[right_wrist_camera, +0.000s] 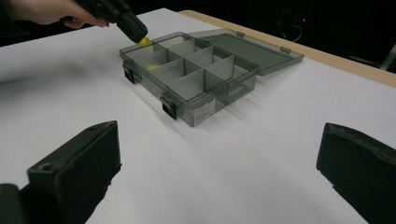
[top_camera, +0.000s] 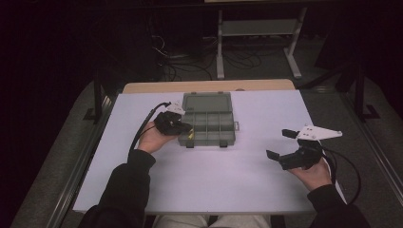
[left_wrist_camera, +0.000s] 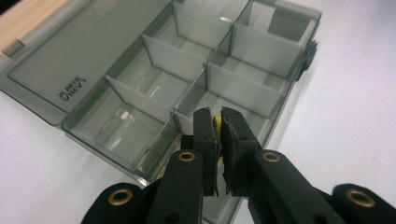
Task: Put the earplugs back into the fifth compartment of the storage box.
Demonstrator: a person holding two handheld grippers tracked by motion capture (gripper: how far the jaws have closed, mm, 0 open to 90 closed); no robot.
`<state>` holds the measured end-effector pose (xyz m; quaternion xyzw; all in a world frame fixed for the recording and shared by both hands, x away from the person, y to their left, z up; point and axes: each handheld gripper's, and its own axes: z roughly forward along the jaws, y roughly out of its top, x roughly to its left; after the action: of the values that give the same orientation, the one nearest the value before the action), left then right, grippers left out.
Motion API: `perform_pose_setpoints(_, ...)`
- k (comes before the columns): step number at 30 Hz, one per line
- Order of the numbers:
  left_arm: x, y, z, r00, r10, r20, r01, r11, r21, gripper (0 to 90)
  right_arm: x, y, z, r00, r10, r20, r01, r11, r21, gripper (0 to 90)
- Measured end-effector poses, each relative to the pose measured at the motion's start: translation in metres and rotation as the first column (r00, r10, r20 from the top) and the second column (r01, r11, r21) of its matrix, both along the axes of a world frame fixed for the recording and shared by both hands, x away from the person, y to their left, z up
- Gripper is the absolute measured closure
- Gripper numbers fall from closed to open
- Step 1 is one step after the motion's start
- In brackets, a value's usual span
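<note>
Two tongs and one compartment box make up the working set on a white table [top_camera: 157,190].

Item 1, box [top_camera: 207,124]: smoky clear plastic, lid [left_wrist_camera: 74,60] thrown fully back and lying flat on the table behind it, so every cell is reachable from above. Two rows of cells, split by thin dividers; latches on the front wall. It sits near the middle of the table toward the far edge, closer to the left hand than the right.

Item 2, small yellow piece [left_wrist_camera: 217,125]: pinched between the left tongs, just a sliver visible between the pads. It hangs at the box's near left corner cell, at or just above the rim; whether it already touches the cell floor cannot be told. A yellow glint also shows through the wall of that cell in the right gripper view, possibly a reflection or a second piece.

Item 3, left tongs [left_wrist_camera: 218,122]: closed on the yellow piece, tilted down into the corner cell, apparently so the piece can be let go inside the walls and not roll off across the table.

Item 4, right tongs [top_camera: 280,145]: jaws spread wide, holding nothing, resting low over the bare table well apart from the box, likely parked clear so the left hand has room.

Judged stage: delivery into the cell, release not yet made.
</note>
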<state>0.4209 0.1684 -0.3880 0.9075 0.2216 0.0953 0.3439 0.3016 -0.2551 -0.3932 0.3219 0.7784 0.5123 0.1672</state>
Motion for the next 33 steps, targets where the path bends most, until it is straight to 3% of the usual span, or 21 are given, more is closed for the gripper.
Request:
perform_pose_setpoints(7, 0.001, 0.001, -0.009, 0.9998, 0.008, -0.017, -0.008, 0.9998, 0.017, 85.2, 0.0, 0.0, 0.0, 1.0, 0.002, -0.001, -0.002, 1.0, -0.002, 0.0)
perform_pose_setpoints(17, 0.002, 0.003, -0.011, 0.9994, 0.03, -0.02, -0.029, 0.9989, 0.036, 82.1, 0.0, 0.001, 0.0, 1.0, 0.003, -0.003, -0.003, 1.0, -0.004, 0.0)
perform_pose_setpoints(18, 0.002, 0.003, -0.011, 0.999, 0.038, -0.021, -0.037, 0.9986, 0.038, 76.0, 0.0, 0.001, 0.0, 1.0, 0.003, -0.002, -0.003, 1.0, -0.004, 0.0)
perform_pose_setpoints(22, 0.001, 0.005, -0.008, 0.9983, 0.047, -0.033, -0.047, 0.9987, 0.018, 67.3, 0.0, 0.001, -0.001, 1.0, 0.003, -0.006, -0.003, 1.0, -0.003, 0.0)
perform_pose_setpoints(24, -0.001, 0.007, -0.005, 0.9988, 0.039, -0.029, -0.039, 0.9992, 0.002, 58.6, 0.001, 0.001, -0.001, 0.9999, 0.004, -0.011, -0.004, 1.0, -0.009, 0.0)
perform_pose_setpoints(30, -0.008, 0.012, 0.007, 0.9992, 0.036, 0.014, -0.036, 0.9982, -0.047, 43.3, 0.0, 0.002, -0.001, 0.9999, 0.004, -0.009, -0.004, 1.0, -0.006, 0.0)
perform_pose_setpoints(33, -0.012, 0.014, 0.014, 0.9988, 0.032, 0.037, -0.029, 0.9953, -0.093, 36.5, 0.001, 0.001, -0.001, 0.9999, 0.003, -0.011, -0.003, 1.0, -0.007, 0.0)
